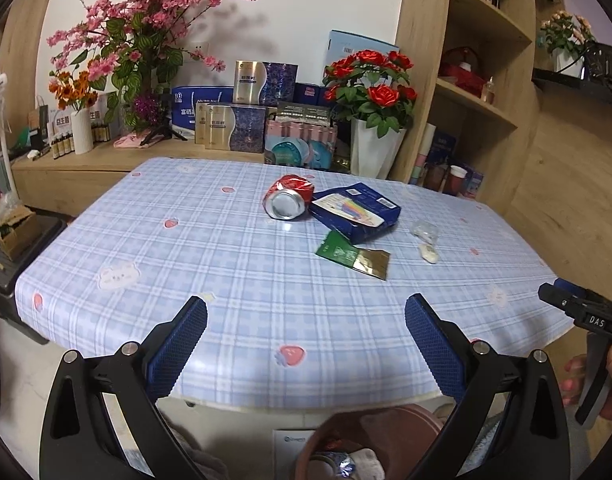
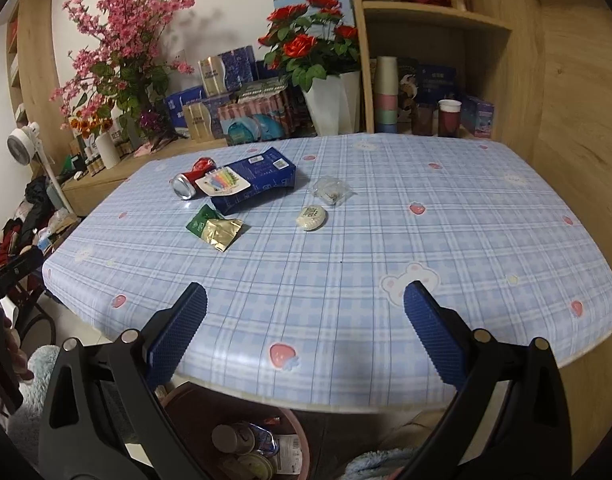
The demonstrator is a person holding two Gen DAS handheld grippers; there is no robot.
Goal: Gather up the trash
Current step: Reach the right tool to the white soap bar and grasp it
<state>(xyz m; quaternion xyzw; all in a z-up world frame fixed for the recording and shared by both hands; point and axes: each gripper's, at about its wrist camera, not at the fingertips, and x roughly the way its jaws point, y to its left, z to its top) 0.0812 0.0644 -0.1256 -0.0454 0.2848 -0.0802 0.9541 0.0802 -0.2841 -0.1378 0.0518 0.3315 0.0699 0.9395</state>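
Both grippers empty, jaws wide: left gripper [image 1: 306,320], right gripper [image 2: 305,312], at near table edge over bin [image 2: 242,432]. Trash mid-table, far from both: crushed can [image 1: 288,202], blue box [image 1: 355,210], green/gold wrapper [image 1: 351,258]. Wrapper nearest; long axis runs left-right. Lies ahead-right of left gripper, ahead-left of right.

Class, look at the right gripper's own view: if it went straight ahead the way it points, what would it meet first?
The right gripper, open and empty, points down at bare tablecloth. It would probably touch cloth first, short of the white packet and gold-green wrapper; depth is hard to judge.
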